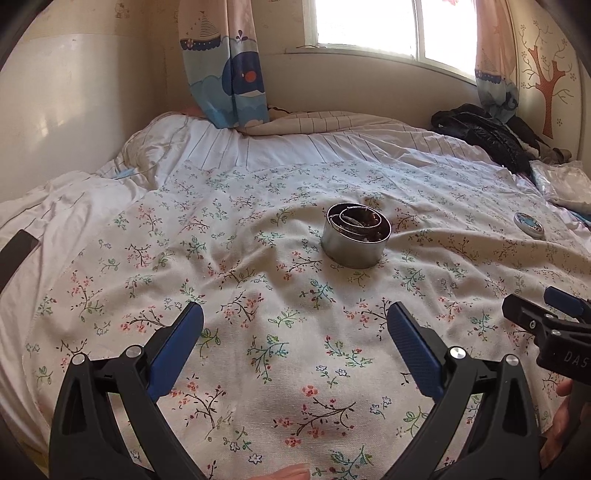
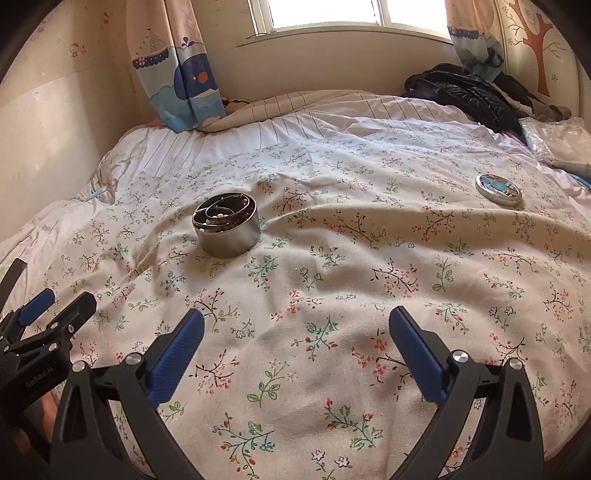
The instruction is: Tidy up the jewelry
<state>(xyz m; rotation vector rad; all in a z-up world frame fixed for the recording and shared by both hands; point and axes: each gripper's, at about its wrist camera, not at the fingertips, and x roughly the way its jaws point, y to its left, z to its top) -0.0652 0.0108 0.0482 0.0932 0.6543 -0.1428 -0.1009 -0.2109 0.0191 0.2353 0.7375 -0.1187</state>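
your left gripper [image 1: 295, 325] and right gripper [image 2: 295, 328]: both spread wide, holding nothing, hovering above floral bedsheet [image 2: 332, 258]. round metal tin [image 2: 226, 225] sits ahead, lid off, bracelets and beads inside. its lid [image 2: 498, 190] lies well apart to right. step looks like closing: next move likely needs right gripper to fetch lid. sunlit bedroom, window [image 1: 369, 26], whale curtain [image 1: 225, 62].

A cream bedsheet [image 2: 332, 258] printed with pink-and-green floral sprigs is seen; blue pads are borne by the black right gripper [image 2: 295, 325].
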